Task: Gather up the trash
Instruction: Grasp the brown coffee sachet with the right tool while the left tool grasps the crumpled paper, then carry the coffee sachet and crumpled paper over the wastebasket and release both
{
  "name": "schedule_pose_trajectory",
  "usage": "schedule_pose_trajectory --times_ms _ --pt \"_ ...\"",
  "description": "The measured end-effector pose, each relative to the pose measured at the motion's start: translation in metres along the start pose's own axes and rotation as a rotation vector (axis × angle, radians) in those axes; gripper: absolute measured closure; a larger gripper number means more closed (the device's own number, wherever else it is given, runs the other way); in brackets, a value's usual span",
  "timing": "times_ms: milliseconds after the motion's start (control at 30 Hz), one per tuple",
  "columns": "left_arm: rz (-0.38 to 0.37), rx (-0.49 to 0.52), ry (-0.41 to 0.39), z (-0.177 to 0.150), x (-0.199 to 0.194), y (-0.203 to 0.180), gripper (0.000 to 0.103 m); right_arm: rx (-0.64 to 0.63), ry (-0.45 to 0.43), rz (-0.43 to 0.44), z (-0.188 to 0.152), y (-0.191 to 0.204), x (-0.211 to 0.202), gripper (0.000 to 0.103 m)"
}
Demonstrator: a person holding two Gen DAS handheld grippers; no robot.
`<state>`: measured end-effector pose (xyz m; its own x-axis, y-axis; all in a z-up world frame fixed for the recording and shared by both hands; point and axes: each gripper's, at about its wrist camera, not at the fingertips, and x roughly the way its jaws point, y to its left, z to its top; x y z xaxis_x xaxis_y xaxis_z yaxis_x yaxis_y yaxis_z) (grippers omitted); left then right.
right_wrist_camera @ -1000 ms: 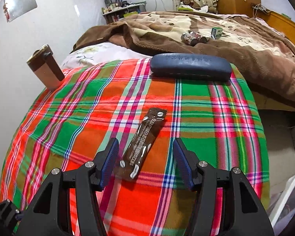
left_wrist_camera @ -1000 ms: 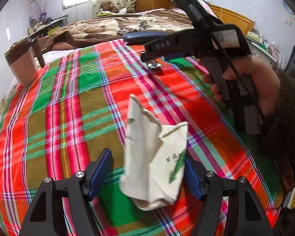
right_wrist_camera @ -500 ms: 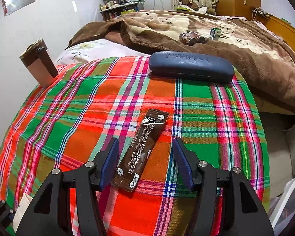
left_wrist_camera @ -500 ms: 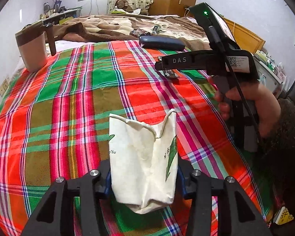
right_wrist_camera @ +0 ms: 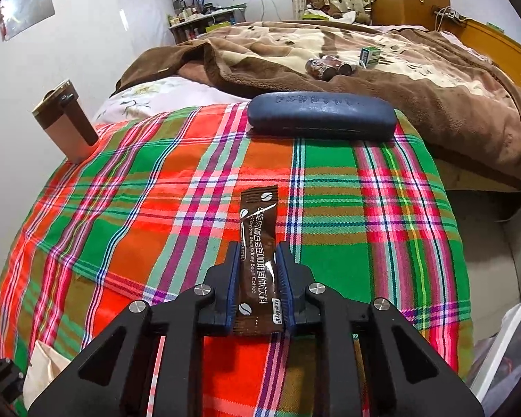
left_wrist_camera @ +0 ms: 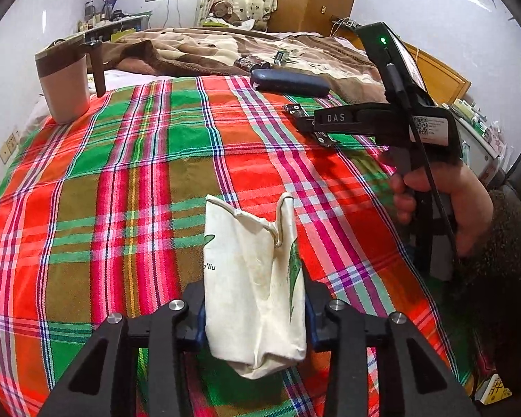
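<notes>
Bedroom; work surface is a bed covered by a plaid cloth (right_wrist_camera: 156, 215) in red, green and orange, with a brown blanket (right_wrist_camera: 416, 80) heaped past its far end.

Left gripper (left_wrist_camera: 255, 309): jaws closing, crumpled white paper cup (left_wrist_camera: 253, 278) between them. Both blue pads press the cup's sides, and its crushed rim sticks out ahead of the fingertips.

Right gripper (right_wrist_camera: 258, 285): jaws closing on a brown coffee sachet (right_wrist_camera: 258, 243). Pads touch both long edges at the near half; the far half lies ahead of the tips on the cloth.

Ahead of the right gripper, well beyond the sachet: dark blue glasses case (right_wrist_camera: 321, 120) across the cloth's far edge. Far left of both tools: tan cup with a brown lid (left_wrist_camera: 66, 83), near the wall. Cloth between the tools and these two is bare.

The cloth drops off to the right of the right gripper. In the left view the person's right hand (left_wrist_camera: 437, 205) and its tool sit just to the right.
</notes>
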<state>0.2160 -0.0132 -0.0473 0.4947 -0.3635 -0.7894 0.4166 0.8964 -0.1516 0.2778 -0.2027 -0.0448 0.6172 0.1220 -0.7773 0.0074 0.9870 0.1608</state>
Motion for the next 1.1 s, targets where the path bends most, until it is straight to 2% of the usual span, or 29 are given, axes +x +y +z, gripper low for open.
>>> schedule_pose_trajectory --times_ms 533,1100 --pt "0.007 0.034 -0.052 0.005 -0.029 -0.026 0.063 0.019 -0.088 0.040 -0.018 -0.013 -0.054 0.082" --pt "-0.040 0.123 -0.113 0.015 -0.057 -0.090 0.063 0.078 -0.163 0.042 -0.062 -0.051 -0.129 0.082"
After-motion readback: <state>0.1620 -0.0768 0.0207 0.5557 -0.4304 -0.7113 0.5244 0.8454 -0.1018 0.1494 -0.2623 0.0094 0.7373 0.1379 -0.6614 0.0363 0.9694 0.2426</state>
